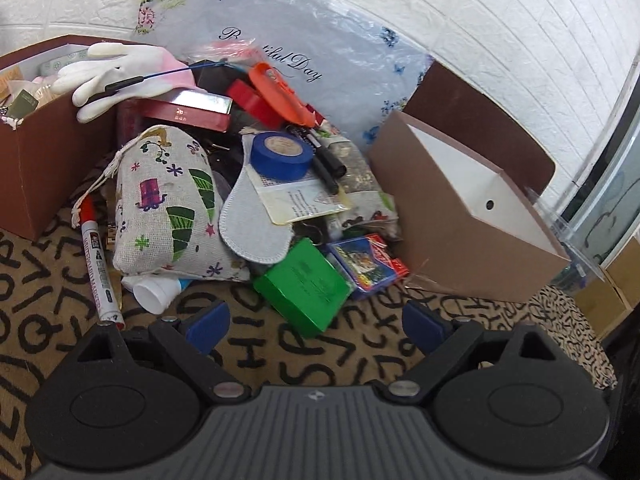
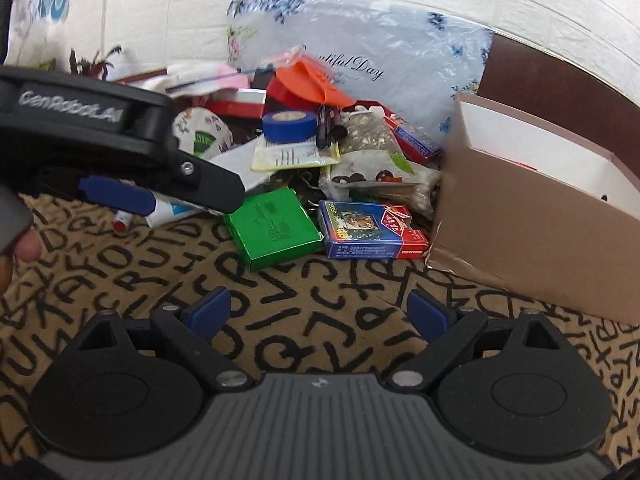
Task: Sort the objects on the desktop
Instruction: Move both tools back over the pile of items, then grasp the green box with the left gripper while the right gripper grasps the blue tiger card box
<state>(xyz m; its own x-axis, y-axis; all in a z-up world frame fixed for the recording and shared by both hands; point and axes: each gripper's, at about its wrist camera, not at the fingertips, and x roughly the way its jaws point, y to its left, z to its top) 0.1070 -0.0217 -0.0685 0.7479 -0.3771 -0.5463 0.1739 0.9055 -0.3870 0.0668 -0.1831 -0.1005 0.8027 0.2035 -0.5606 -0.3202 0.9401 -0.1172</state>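
The green box point(image 1: 301, 285) is your nearest pick: it lies at the front edge of the pile on the letter-print cloth point(image 1: 248, 360), just ahead of the left gripper point(image 1: 316, 324), tilted w/ one corner toward you. Looks like thin card, prob. light and stiff but crushable, so take it across the two long sides, not corner to corner, and squeeze gently.

Just beside it, on its right, is the card pack point(image 2: 372, 230), glossy, likely slippery; grip across the narrow sides. Behind, the printed cloth pouch point(image 1: 168, 200) is soft and will sag; pinch it mid-body or near the drawstring. The blue tape roll point(image 1: 280, 154) sits on top of papers; it's rigid, so grab through the rim. The red-capped marker point(image 1: 98, 264) lies left of the pouch, round, may roll.

Left gripper: fingers wide apart, nothing held. Right gripper point(image 2: 318, 316): also spread, empty, hovering over bare cloth short of the pile.

Bins: the open brown box point(image 1: 472, 216) stands right of the pile, touching it; the darker box point(image 1: 44, 168) on the left already holds stuff.
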